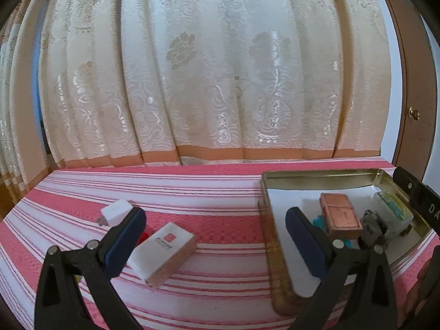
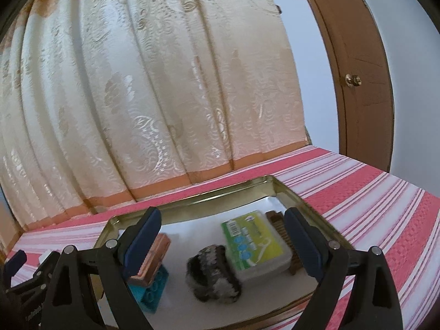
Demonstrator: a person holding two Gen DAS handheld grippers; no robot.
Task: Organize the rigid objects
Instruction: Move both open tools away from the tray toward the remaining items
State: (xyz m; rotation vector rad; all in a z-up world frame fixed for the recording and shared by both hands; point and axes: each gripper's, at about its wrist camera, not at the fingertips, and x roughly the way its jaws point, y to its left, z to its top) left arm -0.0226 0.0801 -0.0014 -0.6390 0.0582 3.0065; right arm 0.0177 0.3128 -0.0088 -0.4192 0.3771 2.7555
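Through my left wrist camera, my left gripper (image 1: 216,238) stands wide apart with nothing pinched. A white box with a red square (image 1: 162,250) lies on the striped cloth (image 1: 214,189) between my fingers, close to the left one and not pressed. A small white block (image 1: 115,212) sits just beyond that left fingertip. The gold tin tray (image 1: 316,175) lies around and past my right finger, holding a copper case (image 1: 341,216). Through my right wrist camera, my right gripper (image 2: 222,240) also gapes wide and empty over the tray (image 2: 192,198). A dark fuzzy lump (image 2: 213,276) and a green-labelled box (image 2: 254,243) lie between the fingers; the copper case (image 2: 152,261), on a teal block (image 2: 154,288), sits against my left finger.
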